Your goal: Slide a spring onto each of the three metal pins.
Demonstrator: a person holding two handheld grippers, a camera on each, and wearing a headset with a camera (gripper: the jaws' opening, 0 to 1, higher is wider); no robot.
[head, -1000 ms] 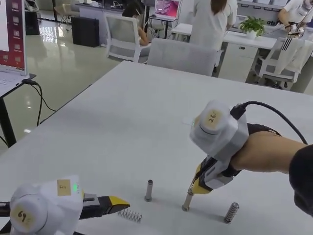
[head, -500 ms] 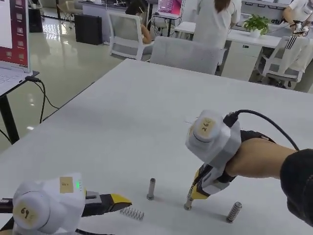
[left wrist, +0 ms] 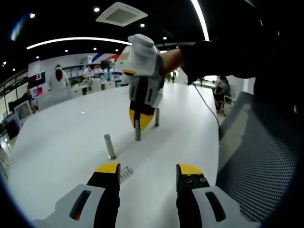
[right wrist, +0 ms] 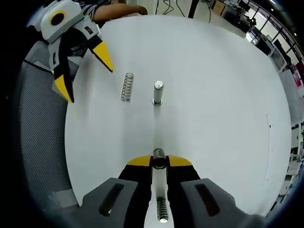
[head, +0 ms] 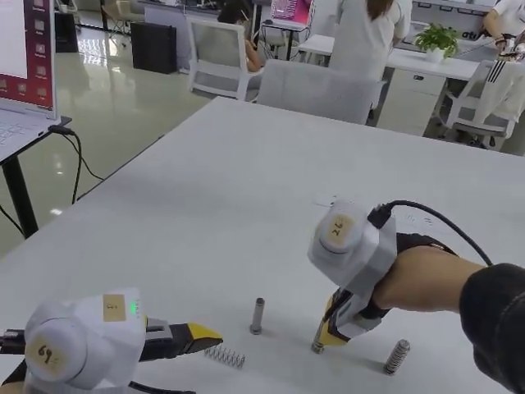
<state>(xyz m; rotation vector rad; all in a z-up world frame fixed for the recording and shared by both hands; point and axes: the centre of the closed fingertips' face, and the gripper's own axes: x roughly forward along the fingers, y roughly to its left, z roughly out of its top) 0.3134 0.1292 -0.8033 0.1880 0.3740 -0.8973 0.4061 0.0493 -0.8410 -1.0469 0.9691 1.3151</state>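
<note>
The gripped spring [right wrist: 159, 158] sits between the jaws of your right claw [head: 330, 332], pinched narrow on it, directly over the middle pin [head: 317, 347]. In the left gripper view coils seem to show below the claw tips, down around that pin. I judge you are partway through the second fitting. The far pin [head: 397, 356], off to your right, looks already sleeved in coils, and the bare pin [head: 257, 316] stands just to the left with nothing on it.

The next move calls for easing the jaws apart so the spring drops to the base, then lifting straight up so you don't tip the pin. After that comes the loose spring [head: 224, 355]. It lies flat on the desk [head: 246, 180], just beside one tip of your left claw [left wrist: 148, 169], which stands wide with nothing in it. Take it near one end, stand it up, and line its bore over the bare pin's top.

All three pins stand near your edge of the desk and the loose spring lies nearer it, with a mesh chair [left wrist: 256, 156] beyond — a nudged spring could roll off. Ahead there is plenty of bare desk, so work away from yourself.
</note>
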